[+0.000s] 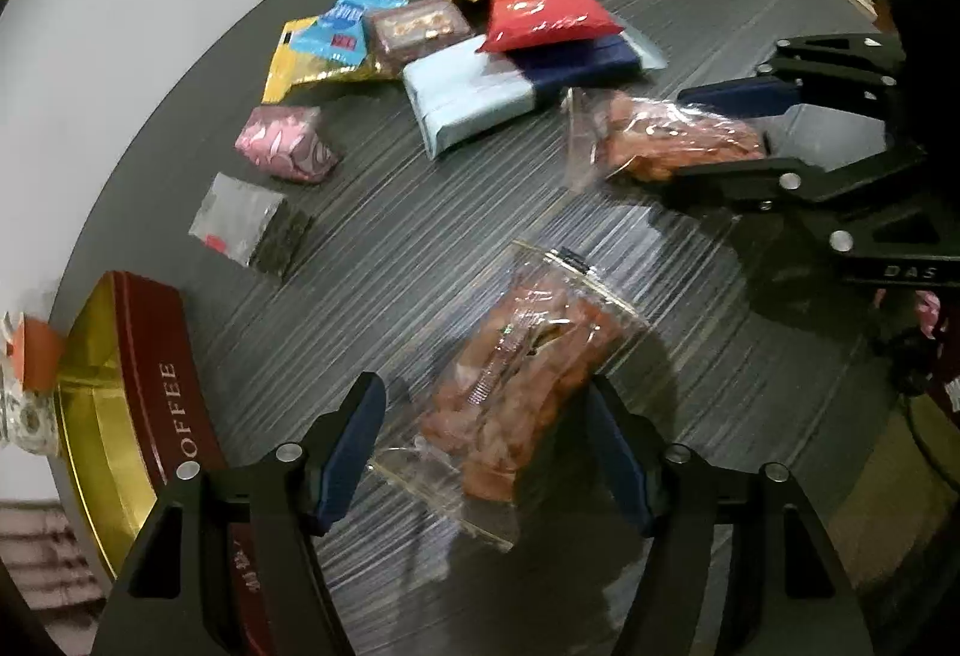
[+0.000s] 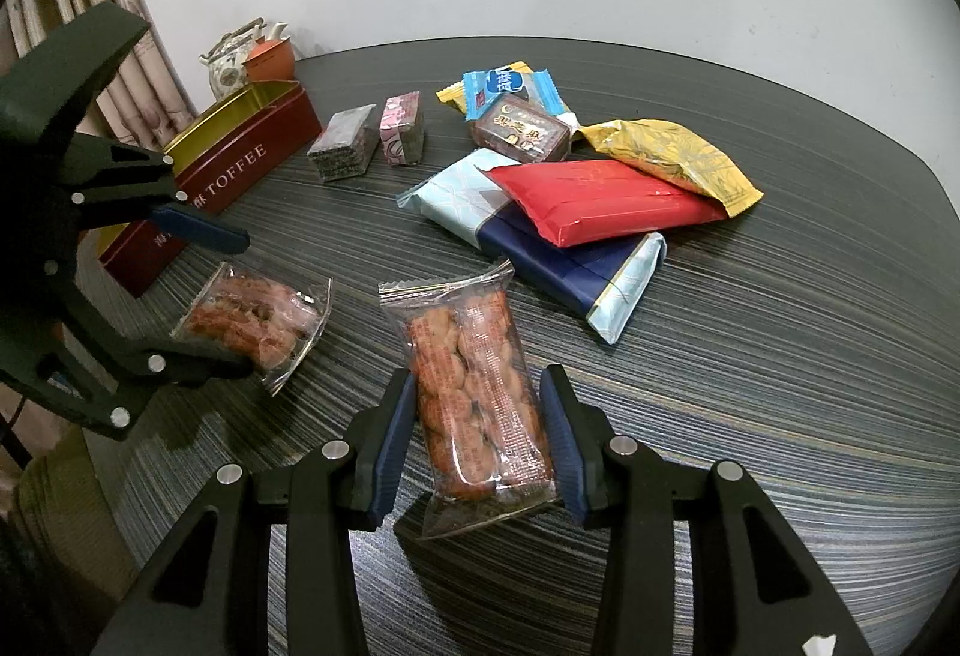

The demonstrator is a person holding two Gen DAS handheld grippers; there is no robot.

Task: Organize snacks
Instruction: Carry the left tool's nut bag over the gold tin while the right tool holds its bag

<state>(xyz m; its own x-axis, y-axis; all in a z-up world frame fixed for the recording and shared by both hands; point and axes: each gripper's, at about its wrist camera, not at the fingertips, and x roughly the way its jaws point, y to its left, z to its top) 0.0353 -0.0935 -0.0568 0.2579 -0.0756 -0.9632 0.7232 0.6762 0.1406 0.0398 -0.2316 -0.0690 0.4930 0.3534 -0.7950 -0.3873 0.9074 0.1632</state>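
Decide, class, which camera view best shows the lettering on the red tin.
The right wrist view: the red tin lies side-on there, with TOFFEE fully readable. The left wrist view shows the same tin at the frame edge, steeply angled, its first letter hidden behind the left gripper.

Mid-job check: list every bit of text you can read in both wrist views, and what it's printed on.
"TOFFEE": side of the red tin; the left wrist view shows only "OFFEE".
"DAS": body of the right gripper.
Print on the blue wrapper, brown box and clear snack packs: too small or blurred to read.
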